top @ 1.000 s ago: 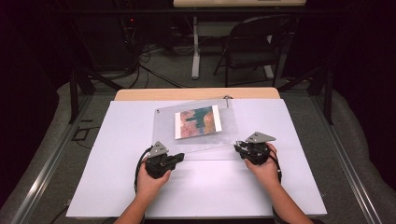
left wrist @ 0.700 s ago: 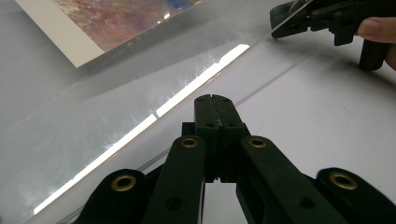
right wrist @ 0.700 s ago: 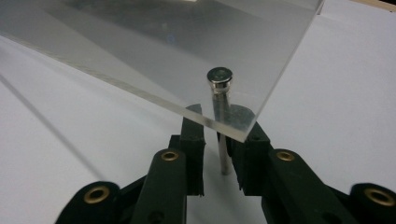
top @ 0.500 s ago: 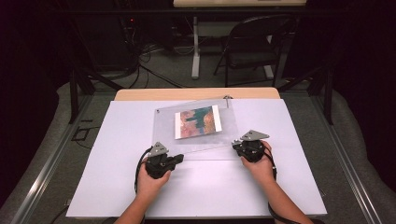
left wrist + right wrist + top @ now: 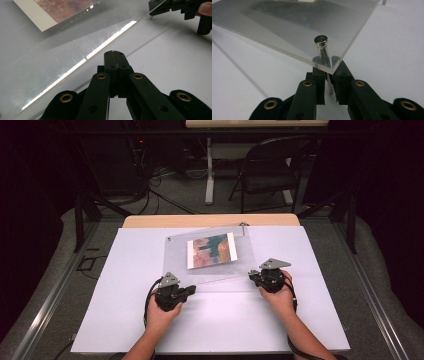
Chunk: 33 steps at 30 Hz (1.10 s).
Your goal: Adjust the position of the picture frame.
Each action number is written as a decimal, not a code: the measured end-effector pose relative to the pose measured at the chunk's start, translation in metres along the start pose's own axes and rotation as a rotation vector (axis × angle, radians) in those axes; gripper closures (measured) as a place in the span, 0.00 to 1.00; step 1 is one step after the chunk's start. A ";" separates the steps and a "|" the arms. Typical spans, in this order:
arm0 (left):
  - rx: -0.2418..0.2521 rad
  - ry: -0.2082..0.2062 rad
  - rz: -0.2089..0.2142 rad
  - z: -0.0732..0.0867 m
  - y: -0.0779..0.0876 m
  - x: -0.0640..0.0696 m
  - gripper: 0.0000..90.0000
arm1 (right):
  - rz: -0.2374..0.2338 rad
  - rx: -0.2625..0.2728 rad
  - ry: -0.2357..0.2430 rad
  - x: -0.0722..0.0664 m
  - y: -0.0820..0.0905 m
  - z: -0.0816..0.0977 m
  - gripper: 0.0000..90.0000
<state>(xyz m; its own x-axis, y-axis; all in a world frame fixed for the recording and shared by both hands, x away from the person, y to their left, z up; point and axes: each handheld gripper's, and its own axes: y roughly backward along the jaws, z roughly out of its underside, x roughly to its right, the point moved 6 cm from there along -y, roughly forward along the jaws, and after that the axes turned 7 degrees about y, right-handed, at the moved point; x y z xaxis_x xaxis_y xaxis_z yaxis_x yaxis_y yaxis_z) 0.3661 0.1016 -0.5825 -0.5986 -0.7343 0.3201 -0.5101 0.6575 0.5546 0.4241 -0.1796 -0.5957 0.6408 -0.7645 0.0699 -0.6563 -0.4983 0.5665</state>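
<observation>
A clear acrylic plate with a colourful picture under it lies mid-table. My right gripper is at the plate's near right corner. In the right gripper view its jaws have just been closing and are shut on a metal pin, whose round head shows through the raised plate corner. My left gripper rests at the near left edge. In the left gripper view it is shut with nothing in it, just short of the plate.
A white board covers the wooden table. Another small pin stands at the plate's far right corner. A black chair and cables lie on the floor beyond the table.
The right gripper has turned slightly toward the plate's near right corner. The left hand and the plate have not moved.
</observation>
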 end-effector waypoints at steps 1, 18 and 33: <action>-0.002 0.004 -0.002 0.000 0.000 -0.001 1.00 | 0.001 -0.001 0.002 0.000 0.000 0.000 0.90; -0.064 0.024 -0.029 0.006 -0.003 -0.007 1.00 | -0.054 0.001 0.062 -0.028 0.016 -0.007 0.92; -0.074 0.073 -0.054 0.005 -0.003 -0.019 1.00 | -0.092 0.022 0.069 -0.043 0.030 -0.014 0.93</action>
<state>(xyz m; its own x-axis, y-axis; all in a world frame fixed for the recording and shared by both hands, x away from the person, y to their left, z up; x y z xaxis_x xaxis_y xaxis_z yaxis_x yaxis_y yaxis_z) 0.3756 0.1144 -0.5936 -0.5233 -0.7806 0.3418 -0.4916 0.6041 0.6272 0.3820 -0.1560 -0.5705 0.7240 -0.6857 0.0756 -0.6016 -0.5741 0.5554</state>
